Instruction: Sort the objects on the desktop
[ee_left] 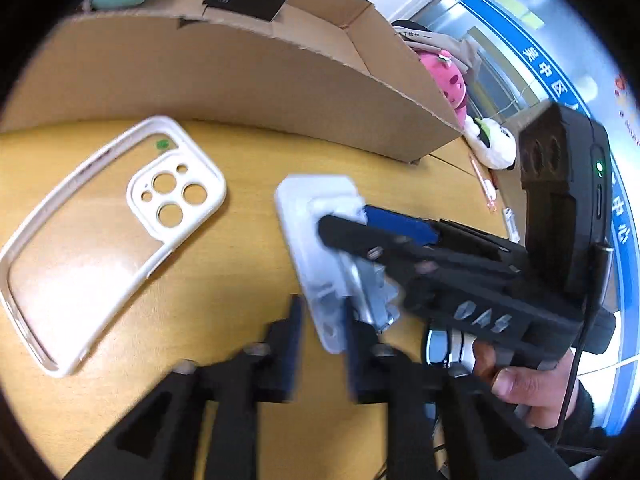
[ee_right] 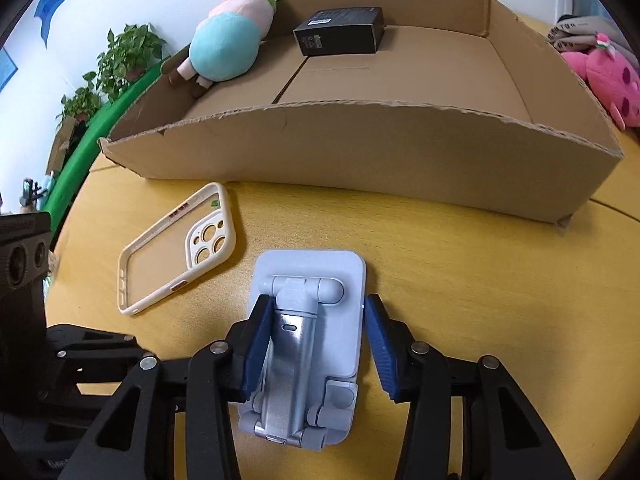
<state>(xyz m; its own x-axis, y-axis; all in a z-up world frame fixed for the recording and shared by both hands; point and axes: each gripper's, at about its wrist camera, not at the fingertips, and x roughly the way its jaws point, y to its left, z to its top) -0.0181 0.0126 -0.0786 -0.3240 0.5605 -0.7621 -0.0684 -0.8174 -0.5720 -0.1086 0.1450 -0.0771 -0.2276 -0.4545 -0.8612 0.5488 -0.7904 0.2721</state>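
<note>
A folded light-grey phone stand [ee_right: 308, 344] lies flat on the yellow wooden desk [ee_right: 460, 264]. My right gripper [ee_right: 316, 350] is open with its blue pads on either side of the stand; the left pad touches it, the right pad is just off its edge. In the left wrist view the stand [ee_left: 316, 248] lies ahead, with the right gripper [ee_left: 360, 220] over it from the right. My left gripper [ee_left: 322, 348] is open, its jaws at the stand's near end. A cream phone case [ee_left: 100, 236] lies to the left; it also shows in the right wrist view [ee_right: 172, 256].
A large open cardboard box [ee_right: 360, 148] stands behind, holding a black box [ee_right: 340, 30] and a plush pig [ee_right: 228, 44]. Pink plush toys [ee_right: 608, 80] lie right of the box. A pen [ee_left: 484, 184] and a white plush [ee_left: 492, 144] lie at the far right.
</note>
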